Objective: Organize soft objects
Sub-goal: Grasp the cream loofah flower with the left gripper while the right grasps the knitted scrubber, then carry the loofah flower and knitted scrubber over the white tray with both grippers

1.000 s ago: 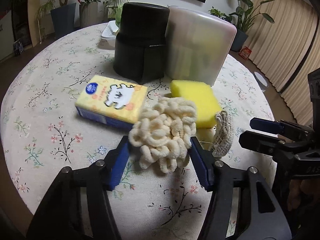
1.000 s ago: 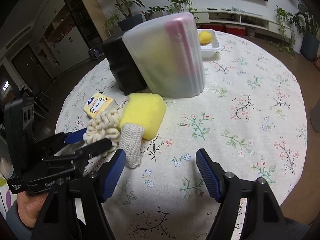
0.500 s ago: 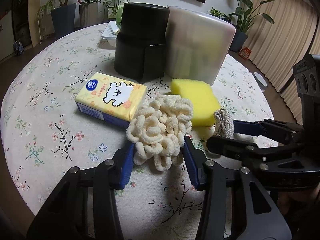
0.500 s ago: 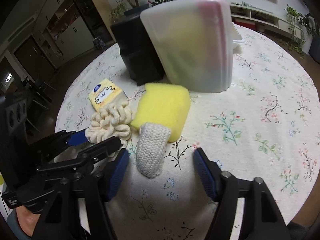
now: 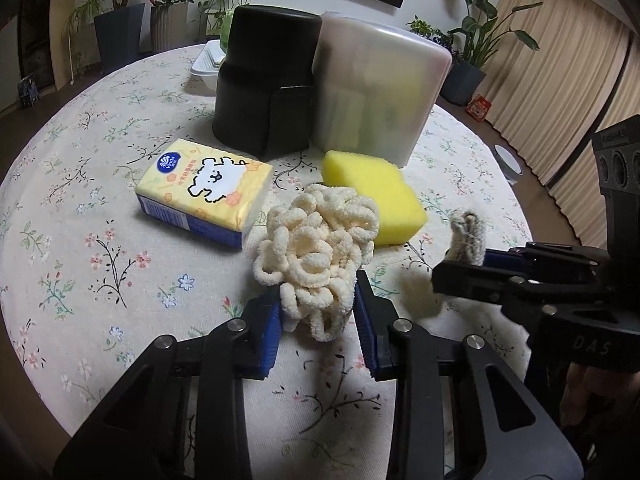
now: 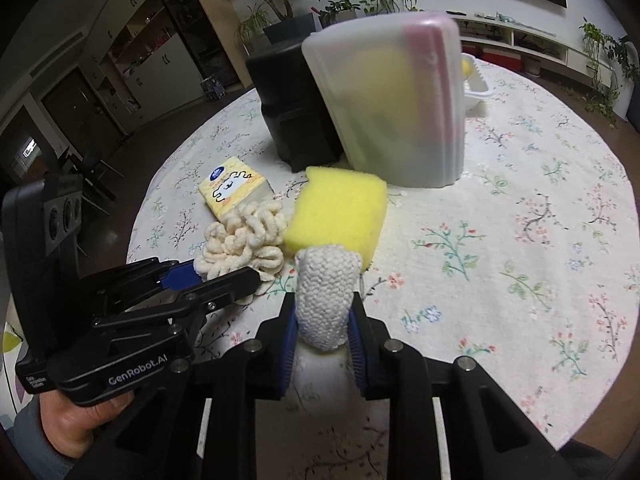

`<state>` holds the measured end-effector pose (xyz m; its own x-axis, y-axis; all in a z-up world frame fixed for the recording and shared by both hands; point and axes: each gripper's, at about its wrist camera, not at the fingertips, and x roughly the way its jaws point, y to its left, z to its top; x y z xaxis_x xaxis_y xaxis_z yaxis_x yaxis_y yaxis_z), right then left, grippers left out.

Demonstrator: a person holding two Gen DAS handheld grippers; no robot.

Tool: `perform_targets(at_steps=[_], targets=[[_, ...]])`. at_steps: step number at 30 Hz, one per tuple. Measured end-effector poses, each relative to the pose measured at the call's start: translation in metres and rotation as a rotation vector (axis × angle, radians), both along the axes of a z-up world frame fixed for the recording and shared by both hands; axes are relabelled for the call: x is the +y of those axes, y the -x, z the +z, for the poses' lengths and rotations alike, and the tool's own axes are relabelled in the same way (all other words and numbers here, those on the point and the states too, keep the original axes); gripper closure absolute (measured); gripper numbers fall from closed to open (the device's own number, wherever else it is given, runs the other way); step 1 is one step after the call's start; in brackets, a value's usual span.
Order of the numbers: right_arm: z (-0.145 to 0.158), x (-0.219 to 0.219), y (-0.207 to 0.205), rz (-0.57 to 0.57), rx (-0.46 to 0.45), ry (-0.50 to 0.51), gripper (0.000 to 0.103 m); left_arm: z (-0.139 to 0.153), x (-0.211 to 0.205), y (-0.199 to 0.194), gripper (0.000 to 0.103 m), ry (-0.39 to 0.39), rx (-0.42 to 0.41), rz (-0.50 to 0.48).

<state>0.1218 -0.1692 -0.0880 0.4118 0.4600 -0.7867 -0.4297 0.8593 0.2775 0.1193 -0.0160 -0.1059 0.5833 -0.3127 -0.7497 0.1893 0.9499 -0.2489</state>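
My left gripper [image 5: 316, 316] is shut on a cream loopy chenille puff [image 5: 320, 248], which also shows in the right wrist view [image 6: 244, 244]. My right gripper [image 6: 322, 328] is shut on a white knitted roll [image 6: 326, 292], raised a little off the table; its top shows in the left wrist view [image 5: 468, 236]. A yellow sponge [image 5: 372, 194] lies flat just behind both. A yellow tissue pack [image 5: 206, 190] lies to the left of the sponge. A frosted plastic bin [image 6: 388, 104] and a black container [image 5: 266, 80] stand behind.
The round table has a floral cloth [image 5: 80, 248]. A white dish [image 5: 206, 64] sits at the far side behind the black container. Potted plants and curtains stand beyond the table's edge.
My left gripper closed on the puff. My right gripper moved left to the knitted roll, closed on it and lifted it a little.
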Motion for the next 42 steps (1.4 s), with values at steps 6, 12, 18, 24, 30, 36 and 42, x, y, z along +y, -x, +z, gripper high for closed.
perform_targets(at_steps=[6, 12, 18, 24, 30, 36, 42], targets=[[0.010, -0.016, 0.005, -0.016, -0.014, 0.005, 0.077, 0.013, 0.005, 0.010, 0.073, 0.026, -0.018, 0.011], [0.024, -0.038, 0.001, -0.052, -0.037, 0.016, 0.077, 0.034, 0.020, 0.017, 0.073, 0.033, -0.041, 0.030], [0.042, -0.068, -0.013, -0.101, -0.073, 0.035, 0.077, 0.066, 0.046, 0.015, 0.073, 0.019, -0.094, 0.072], [0.068, -0.091, -0.034, -0.132, -0.132, 0.070, 0.077, 0.097, 0.070, -0.004, 0.073, -0.016, -0.148, 0.092], [0.103, -0.110, -0.066, -0.147, -0.204, 0.101, 0.077, 0.119, 0.093, -0.041, 0.073, -0.034, -0.178, 0.102], [0.135, -0.119, -0.116, -0.150, -0.253, 0.140, 0.077, 0.138, 0.104, -0.090, 0.073, -0.068, -0.182, 0.087], [0.153, -0.108, -0.166, -0.126, -0.270, 0.166, 0.077, 0.152, 0.097, -0.140, 0.073, -0.122, -0.186, 0.048]])
